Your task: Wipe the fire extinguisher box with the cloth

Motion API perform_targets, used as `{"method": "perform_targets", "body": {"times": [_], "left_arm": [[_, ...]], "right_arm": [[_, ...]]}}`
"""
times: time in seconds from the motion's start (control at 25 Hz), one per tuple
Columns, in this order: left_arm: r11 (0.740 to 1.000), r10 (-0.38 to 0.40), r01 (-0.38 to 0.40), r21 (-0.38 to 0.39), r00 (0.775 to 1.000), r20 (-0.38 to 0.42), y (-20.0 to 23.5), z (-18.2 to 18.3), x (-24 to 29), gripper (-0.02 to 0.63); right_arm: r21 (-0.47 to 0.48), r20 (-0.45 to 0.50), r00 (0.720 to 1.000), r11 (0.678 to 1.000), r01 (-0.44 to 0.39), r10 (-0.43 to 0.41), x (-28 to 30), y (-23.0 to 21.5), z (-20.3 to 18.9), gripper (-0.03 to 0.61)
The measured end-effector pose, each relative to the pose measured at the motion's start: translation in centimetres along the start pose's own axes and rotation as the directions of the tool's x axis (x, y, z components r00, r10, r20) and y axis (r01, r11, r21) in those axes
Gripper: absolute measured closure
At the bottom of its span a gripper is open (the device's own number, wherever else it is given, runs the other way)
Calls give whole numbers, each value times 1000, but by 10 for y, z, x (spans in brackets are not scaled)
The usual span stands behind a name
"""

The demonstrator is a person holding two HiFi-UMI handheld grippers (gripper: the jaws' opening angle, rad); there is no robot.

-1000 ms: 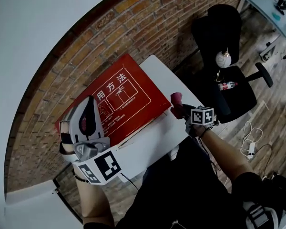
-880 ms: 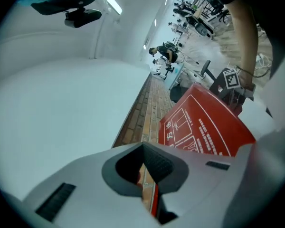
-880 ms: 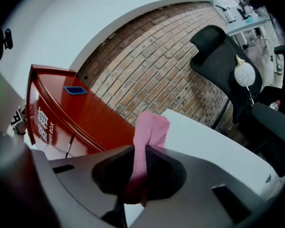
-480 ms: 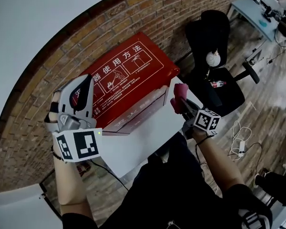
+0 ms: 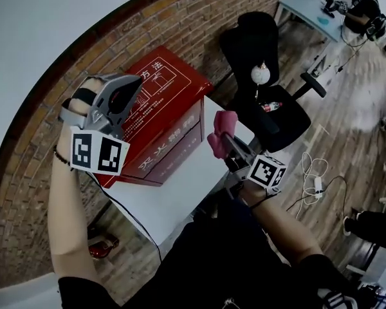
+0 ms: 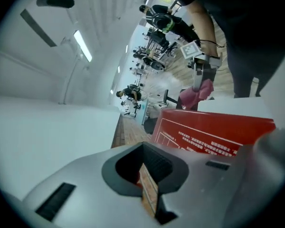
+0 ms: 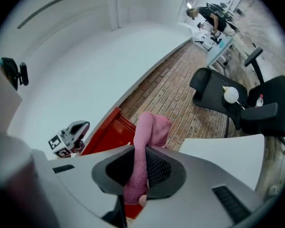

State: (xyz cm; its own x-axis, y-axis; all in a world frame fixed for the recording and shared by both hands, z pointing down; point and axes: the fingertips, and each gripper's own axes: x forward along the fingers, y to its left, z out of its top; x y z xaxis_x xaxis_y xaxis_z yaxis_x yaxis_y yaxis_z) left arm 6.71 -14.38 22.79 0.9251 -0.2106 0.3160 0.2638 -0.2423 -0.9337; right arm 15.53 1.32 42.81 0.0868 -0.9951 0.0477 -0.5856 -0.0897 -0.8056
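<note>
**A:** Which step was in hand?

**B:** The approach, by my reading. The right gripper (image 5: 226, 148) was closed on the pink cloth (image 5: 220, 129), pinched at its lower part, with the rest standing up past the jaws. The wiping looked not yet begun.

**A:** Where was the red box (image 5: 172, 120)?

**B:** Ahead of that gripper and off to its left, lying on the white surface (image 5: 180, 195) against the brick wall (image 5: 58, 102). The cloth was near the box's end face. In the right gripper view there seemed to be a gap between them, though I couldn't say so for certain.

**A:** And the other one?

**B:** The left gripper (image 5: 125, 92) was shut with nothing between its jaws, only a thin slit of light showing. It was held up over the far side of the box, whose printed lid lay just below and ahead of it. I couldn't tell whether it touched.

**A:** What did the next move call for?

**B:** Carrying the cloth forward and left onto a red face, then pressing so the loose upper part folds flat against it. The grip sat low on the cloth, so light pressure would probably only drag the floppy tip. The empty gripper could steady the box if it slid on the surface.
</note>
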Motion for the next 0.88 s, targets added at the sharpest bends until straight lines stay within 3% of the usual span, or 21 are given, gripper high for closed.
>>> {"method": "perform_targets", "body": {"times": [0.12,0.36,0.72,0.88], "left_arm": [[998,-49,46,53,997,56,-6,11,20,595],[997,-75,76,-5,987,144,-10,12,39,595],[988,-108,127,-93,977,183,-24,5,41,595],[980,-173,187,-70,969,178,-33,5,42,595]], "right_arm": [[62,38,998,997,-46,43,-1,24,10,514],[136,114,983,978,-160,145,13,69,34,514],[181,170,975,969,-171,140,32,94,32,514],[187,198,969,965,-185,148,45,100,32,514]]}}
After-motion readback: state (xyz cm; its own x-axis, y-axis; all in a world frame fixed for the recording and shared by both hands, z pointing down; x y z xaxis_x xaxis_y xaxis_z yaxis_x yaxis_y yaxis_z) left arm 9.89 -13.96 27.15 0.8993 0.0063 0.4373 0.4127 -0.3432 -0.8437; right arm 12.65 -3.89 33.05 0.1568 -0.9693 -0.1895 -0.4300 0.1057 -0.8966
